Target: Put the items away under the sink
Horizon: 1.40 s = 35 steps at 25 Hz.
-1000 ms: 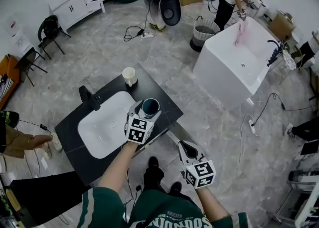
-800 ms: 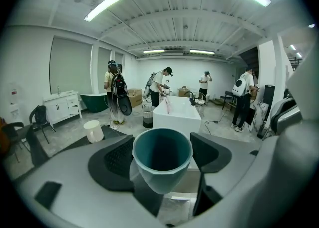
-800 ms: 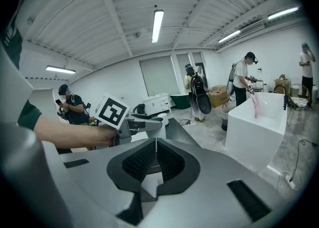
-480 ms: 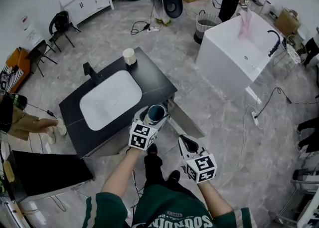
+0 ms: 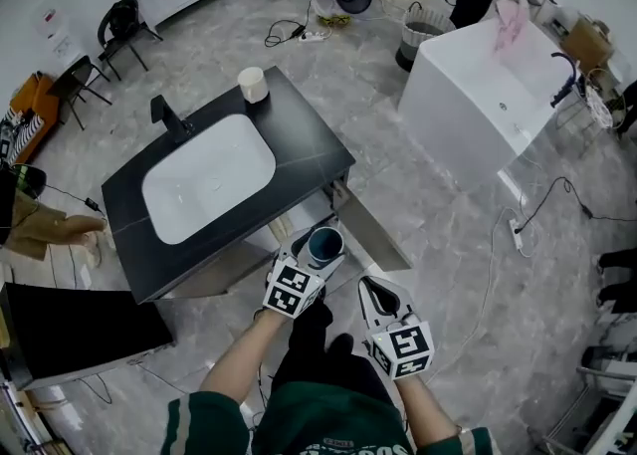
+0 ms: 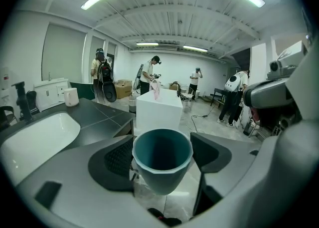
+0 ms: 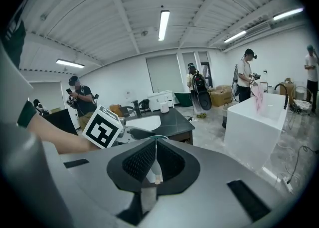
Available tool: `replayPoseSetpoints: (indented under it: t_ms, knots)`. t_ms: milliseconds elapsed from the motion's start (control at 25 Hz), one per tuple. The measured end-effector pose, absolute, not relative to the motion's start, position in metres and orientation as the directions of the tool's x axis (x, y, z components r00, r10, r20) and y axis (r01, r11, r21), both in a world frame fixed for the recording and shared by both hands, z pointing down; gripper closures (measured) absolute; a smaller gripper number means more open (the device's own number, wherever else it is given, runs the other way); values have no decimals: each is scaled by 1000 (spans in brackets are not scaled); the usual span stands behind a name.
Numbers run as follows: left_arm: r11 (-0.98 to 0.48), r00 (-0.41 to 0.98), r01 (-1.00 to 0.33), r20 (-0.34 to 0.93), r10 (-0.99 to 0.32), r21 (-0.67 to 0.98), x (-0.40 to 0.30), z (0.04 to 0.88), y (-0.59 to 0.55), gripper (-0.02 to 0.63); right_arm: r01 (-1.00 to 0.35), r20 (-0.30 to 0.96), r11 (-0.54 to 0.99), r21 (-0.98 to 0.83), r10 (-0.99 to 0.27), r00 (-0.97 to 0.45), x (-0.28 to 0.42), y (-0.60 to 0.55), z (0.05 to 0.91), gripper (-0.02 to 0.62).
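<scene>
A teal cup [image 5: 325,242] sits upright between the pads of my left gripper [image 5: 317,250], which is shut on it. The cup hangs just off the front edge of the black vanity top [image 5: 299,149], above the open cabinet door [image 5: 370,234] under the sink. In the left gripper view the cup [image 6: 162,159] fills the gap between both pads, its mouth facing the camera. My right gripper [image 5: 373,295] is lower right of the cup, jaws together. In the right gripper view [image 7: 155,144] a thin pale strip shows in the seam; I cannot tell what it is.
The white basin [image 5: 204,174] has a black tap [image 5: 169,116] and a white cup [image 5: 252,85] at the far corner. A white tub [image 5: 488,95] stands to the right. Cables lie on the floor [image 5: 537,209]. People work at the back.
Both grippers have come back and down, off the vanity top to just in front of its front edge. The teal cup travelled with the left gripper. The cabinet door is now in view.
</scene>
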<state>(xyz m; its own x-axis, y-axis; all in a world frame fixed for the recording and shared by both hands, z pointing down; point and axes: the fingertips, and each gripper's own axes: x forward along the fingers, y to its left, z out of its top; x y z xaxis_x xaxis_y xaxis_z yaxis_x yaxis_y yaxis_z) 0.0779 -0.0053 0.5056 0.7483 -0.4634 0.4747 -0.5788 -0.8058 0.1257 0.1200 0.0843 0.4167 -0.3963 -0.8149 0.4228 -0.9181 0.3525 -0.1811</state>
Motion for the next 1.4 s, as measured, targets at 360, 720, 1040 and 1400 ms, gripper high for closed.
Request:
replayPoseSetpoints:
  t_ms: [360,720,1040,1400]
  knots:
    - [-822,763,-562,442,-472,92,90,665,-61,236,-906,429,410,-108,-803,-414,116,27,578,552]
    - [-783,726,-617,441,-527,80,71,811,-123,236,-904,423,410,-123,-802,-421,112,-37,719,552]
    - [-755,696,-655,422,-581,41,60,914,-183,236,-892,406,407,-198,-794,-453,110,-66,813,552]
    - [-732,677,-681,404,-615,25,75,997,-258,236,-885,402,443,-142,-791,-461,117,-86,897,552]
